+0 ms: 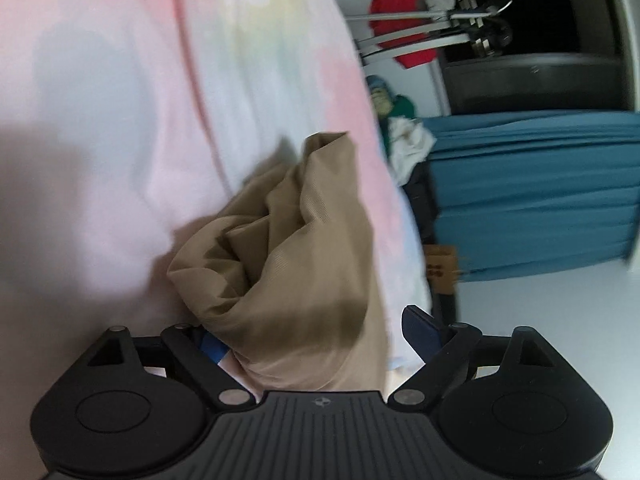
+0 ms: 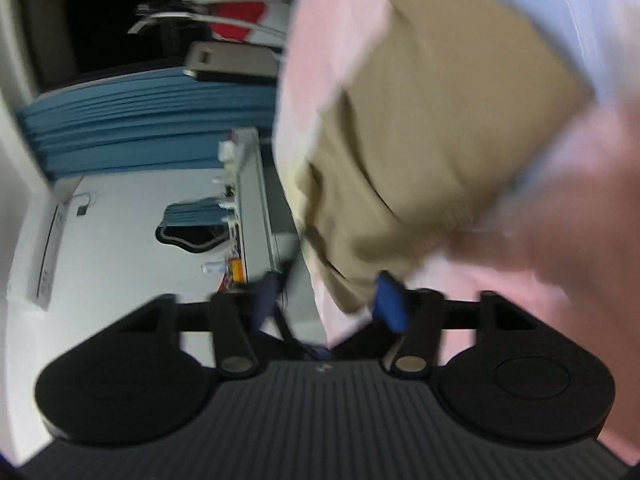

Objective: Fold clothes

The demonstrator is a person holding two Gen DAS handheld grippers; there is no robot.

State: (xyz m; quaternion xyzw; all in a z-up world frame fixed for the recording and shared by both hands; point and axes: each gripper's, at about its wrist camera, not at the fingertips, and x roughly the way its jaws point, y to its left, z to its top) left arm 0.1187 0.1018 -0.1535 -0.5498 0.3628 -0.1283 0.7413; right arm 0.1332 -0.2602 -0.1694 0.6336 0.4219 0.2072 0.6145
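While both views are rolled sideways and the right one is smeared with blur, the layout reads fine. Left tongs (image 1: 316, 332) stand wide apart; a crumpled tan garment (image 1: 292, 256) sits between the fingers and runs forward from them, bunched into folds, its near end dropping out of sight behind the tool body. One dark blue pad (image 1: 420, 326) on the right side is clear of the cloth; the other pad is mostly hidden by the fabric, so contact there can't be told. No clamping shows. Under and beyond the garment lies a pastel pink-and-white sheet (image 1: 120, 140).

Right tongs (image 2: 328, 304) are also apart. Same tan garment (image 2: 432, 128) lies ahead and to the right, flatter here, with its lower corner reaching down beside the right blue pad (image 2: 390, 304); touching or not is lost in blur. Left pad (image 2: 266, 296) is free of the cloth. Pink sheet (image 2: 560, 248) spreads right of the tongs.

Off to the side in both views: a blue curtain (image 1: 536, 192), a red garment (image 1: 400, 28) on a rack.
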